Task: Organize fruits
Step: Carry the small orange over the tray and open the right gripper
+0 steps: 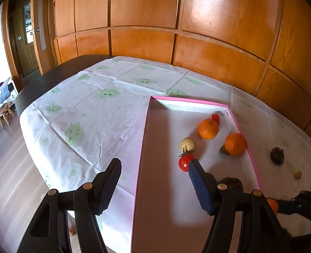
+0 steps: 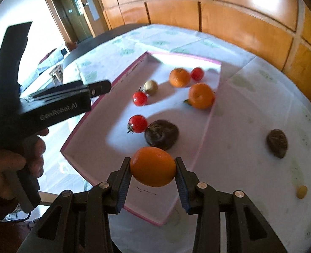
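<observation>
Over the pink tray [image 2: 104, 113], right jaws tight on an orange [image 2: 152, 166]; left jaws apart, empty.

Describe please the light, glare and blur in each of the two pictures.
Left wrist view: sharp; glare on the wood wall; a hard shadow lies across the pink tray. Right wrist view: blurred overall; the window is washed out white; a bright sun patch lies on the tray floor beside the dark fruit.
</observation>
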### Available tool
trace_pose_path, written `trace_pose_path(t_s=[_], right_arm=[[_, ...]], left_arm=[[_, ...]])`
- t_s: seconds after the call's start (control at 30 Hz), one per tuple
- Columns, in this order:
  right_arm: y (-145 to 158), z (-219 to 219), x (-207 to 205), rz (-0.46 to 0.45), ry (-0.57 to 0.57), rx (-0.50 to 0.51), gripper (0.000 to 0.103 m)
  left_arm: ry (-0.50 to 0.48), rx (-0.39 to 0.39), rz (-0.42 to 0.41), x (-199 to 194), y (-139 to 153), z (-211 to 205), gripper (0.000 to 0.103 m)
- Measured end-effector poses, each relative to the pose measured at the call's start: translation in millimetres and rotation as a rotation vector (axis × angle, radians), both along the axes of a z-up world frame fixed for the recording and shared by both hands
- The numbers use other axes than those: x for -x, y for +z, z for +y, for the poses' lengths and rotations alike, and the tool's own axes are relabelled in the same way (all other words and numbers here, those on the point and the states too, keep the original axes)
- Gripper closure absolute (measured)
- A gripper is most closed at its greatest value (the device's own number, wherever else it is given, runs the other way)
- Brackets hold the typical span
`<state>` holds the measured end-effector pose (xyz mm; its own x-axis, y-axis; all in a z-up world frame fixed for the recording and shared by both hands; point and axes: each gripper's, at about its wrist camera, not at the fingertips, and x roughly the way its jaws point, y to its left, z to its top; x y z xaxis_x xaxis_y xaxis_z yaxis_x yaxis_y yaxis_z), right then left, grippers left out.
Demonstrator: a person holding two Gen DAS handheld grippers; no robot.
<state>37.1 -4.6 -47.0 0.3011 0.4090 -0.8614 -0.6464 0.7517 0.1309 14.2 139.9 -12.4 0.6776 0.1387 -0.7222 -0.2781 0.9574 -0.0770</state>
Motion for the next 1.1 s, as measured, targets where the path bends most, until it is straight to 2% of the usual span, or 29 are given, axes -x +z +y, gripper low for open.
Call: trace_pose_path(t_s=[0.23, 0.63, 0.9, 1.03, 1.1], right_arm=[[-15, 10, -3, 0.051, -0.006, 0.024, 0.062], [-10, 5, 1, 0.03, -0.03, -0.007, 0.06], [15, -7, 14, -0.117, -0.075, 0.004, 0.058], [27, -14, 20, -0.233, -0.12, 0.029, 0.048], [32, -20, 22, -0.266, -0.138, 0.024, 0.047]], left_arm=[[-0.001, 0.002, 0.006, 0, -3, 1, 0.036], [-0.013, -0.004, 0.006, 0, -4, -3, 0.036], [-0.029, -0.011, 0.0, 0, 0, -8, 0.036], [-0.037, -0.014, 0.0, 1, 1, -11, 0.036], [-0.04, -0.018, -0.002, 2, 2, -13, 0.036]])
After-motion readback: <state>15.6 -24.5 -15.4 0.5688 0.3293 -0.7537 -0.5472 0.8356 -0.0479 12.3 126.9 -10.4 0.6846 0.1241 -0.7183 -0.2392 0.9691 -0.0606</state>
